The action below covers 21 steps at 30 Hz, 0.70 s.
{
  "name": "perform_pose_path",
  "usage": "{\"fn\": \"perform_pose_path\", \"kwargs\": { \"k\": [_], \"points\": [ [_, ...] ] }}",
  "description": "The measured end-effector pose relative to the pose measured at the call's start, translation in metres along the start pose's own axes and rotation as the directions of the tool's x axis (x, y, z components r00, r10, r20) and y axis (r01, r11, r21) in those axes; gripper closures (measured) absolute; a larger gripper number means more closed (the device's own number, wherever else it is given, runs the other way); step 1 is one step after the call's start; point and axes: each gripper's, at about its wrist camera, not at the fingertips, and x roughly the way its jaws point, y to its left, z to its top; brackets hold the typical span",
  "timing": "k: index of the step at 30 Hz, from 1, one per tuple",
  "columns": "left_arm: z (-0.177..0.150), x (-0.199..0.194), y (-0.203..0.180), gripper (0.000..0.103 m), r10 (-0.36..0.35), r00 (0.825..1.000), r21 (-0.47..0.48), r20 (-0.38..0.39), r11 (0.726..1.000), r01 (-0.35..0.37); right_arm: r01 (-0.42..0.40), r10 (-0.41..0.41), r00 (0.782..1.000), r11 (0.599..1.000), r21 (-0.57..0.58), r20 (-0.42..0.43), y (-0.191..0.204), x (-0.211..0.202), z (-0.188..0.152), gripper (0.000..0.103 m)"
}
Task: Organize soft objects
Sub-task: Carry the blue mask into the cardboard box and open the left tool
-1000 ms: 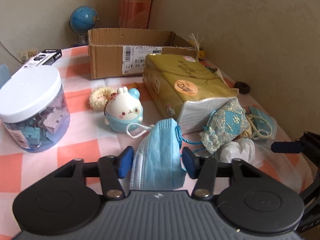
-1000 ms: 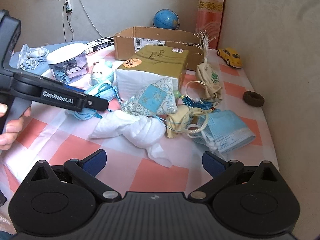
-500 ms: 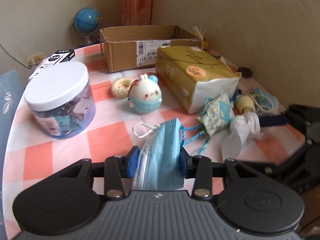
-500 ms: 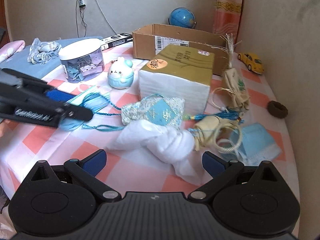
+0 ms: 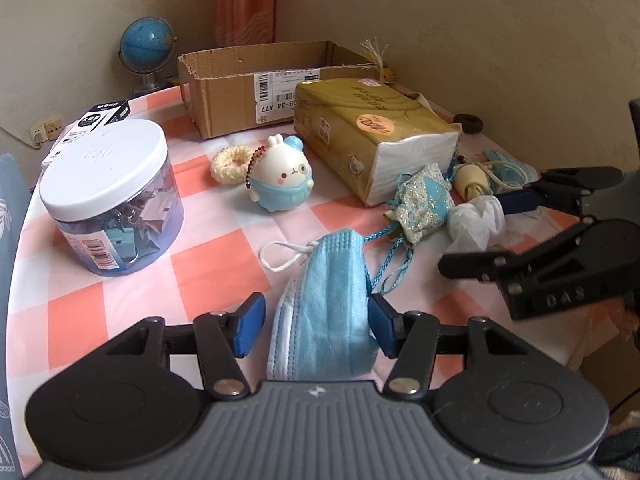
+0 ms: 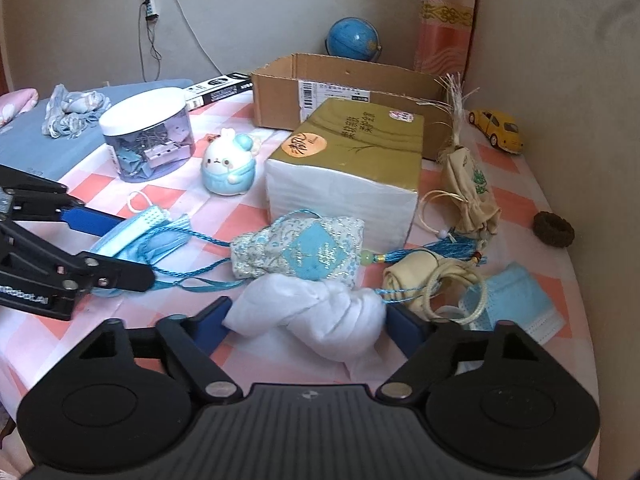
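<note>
A blue face mask (image 5: 324, 280) lies on the checked tablecloth between the jaws of my left gripper (image 5: 316, 324). Those jaws are opening: the left pad stands clear of the mask and the right pad only brushes its edge. In the right wrist view, a crumpled white cloth (image 6: 316, 312) sits between the pads of my right gripper (image 6: 312, 320). Its jaws are closing, with a pad at each end of the cloth, which does not look squeezed. An embroidered blue pouch (image 6: 304, 252) with cords lies just behind the cloth.
A tissue pack (image 5: 372, 132) and an open cardboard box (image 5: 224, 88) stand behind. A clip jar (image 5: 108, 196), bunny toy (image 5: 282, 180) and cream scrunchie (image 5: 230, 164) are at the left. A beige pouch (image 6: 472, 196), second mask (image 6: 516, 296), toy car (image 6: 498, 130) and wall are at the right.
My left jaws squeezed the mask, then widened off it. My right gripper moved forward over the white cloth, and its jaws narrowed from wide open to the cloth's ends.
</note>
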Motion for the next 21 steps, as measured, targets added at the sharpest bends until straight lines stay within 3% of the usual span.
{"fn": "perform_pose_path", "kwargs": {
  "k": [4,8,11,14,21],
  "points": [
    [-0.001,-0.003,0.000,0.047,-0.006,1.000,0.030,-0.010,1.000,0.006,0.006,-0.006,1.000,1.000,0.007,-0.003,-0.001,-0.002,0.000,0.034],
    [-0.002,-0.005,0.002,0.046,-0.035,0.999,0.046,-0.033,0.998,0.037,0.005,-0.005,1.000,1.000,-0.002,-0.005,0.001,-0.006,-0.001,0.038],
    [-0.002,-0.004,0.004,0.049,-0.051,0.998,0.046,-0.042,0.998,0.053,0.009,-0.009,1.000,1.000,-0.009,-0.007,0.002,-0.010,-0.004,0.040],
    [-0.002,-0.005,0.005,0.063,-0.064,0.997,0.051,-0.051,0.996,0.067,0.016,-0.016,1.000,1.000,-0.012,-0.003,0.003,-0.016,-0.005,0.040],
    [-0.001,-0.025,0.003,0.065,-0.040,0.998,0.057,-0.048,0.997,0.043,0.024,-0.024,1.000,0.999,-0.029,0.020,0.003,-0.033,-0.004,0.041]
  ]
}}
